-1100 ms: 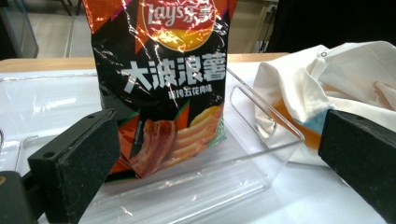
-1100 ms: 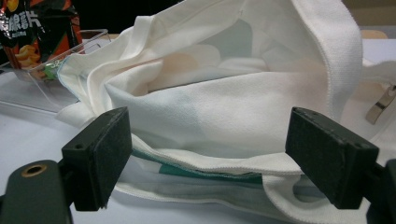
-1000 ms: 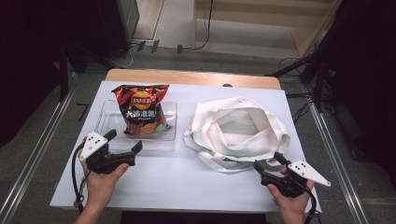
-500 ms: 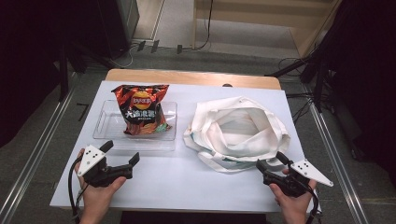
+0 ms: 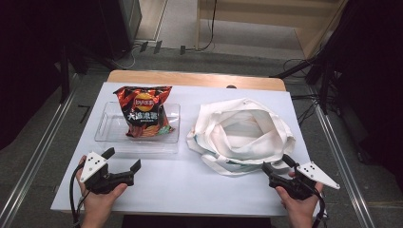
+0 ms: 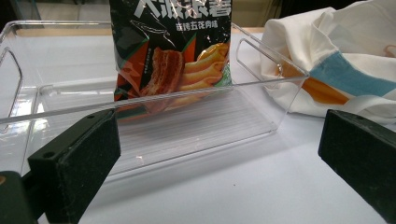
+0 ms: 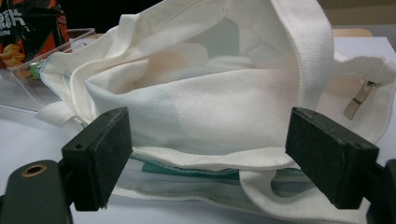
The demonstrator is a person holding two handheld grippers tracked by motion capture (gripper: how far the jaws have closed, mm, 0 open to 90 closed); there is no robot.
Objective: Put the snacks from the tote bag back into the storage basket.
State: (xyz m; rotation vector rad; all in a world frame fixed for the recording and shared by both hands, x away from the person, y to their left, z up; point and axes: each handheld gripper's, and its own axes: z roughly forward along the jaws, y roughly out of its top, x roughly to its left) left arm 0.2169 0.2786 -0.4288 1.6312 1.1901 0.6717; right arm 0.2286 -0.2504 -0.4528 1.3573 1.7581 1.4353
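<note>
A red and black chip bag (image 5: pixel 143 117) (image 6: pixel 172 51) lies in a clear plastic tray (image 5: pixel 109 128) (image 6: pixel 196 126) on the left half of the white table. A white canvas tote bag (image 5: pixel 242 135) (image 7: pixel 205 93) sits slumped with its mouth open on the right half. My left gripper (image 5: pixel 122 161) (image 6: pixel 219 158) stands open near the front left edge, just short of the tray's near wall, nothing between its jaws. At the front right, my right gripper (image 5: pixel 277 165) (image 7: pixel 205 158) is open too, its jaws close to the tote's near rim.
The white table (image 5: pixel 190 190) has a wooden strip (image 5: pixel 195 78) along its far edge. Metal rails (image 5: pixel 33 161) run along the floor on both sides. Cables (image 5: pixel 209 28) lie on the floor beyond the table. Bare tabletop lies between the two hands.
My left gripper has drawn back toward the front edge, away from the tray. The right gripper has shifted slightly back and right. Both stayed open.
</note>
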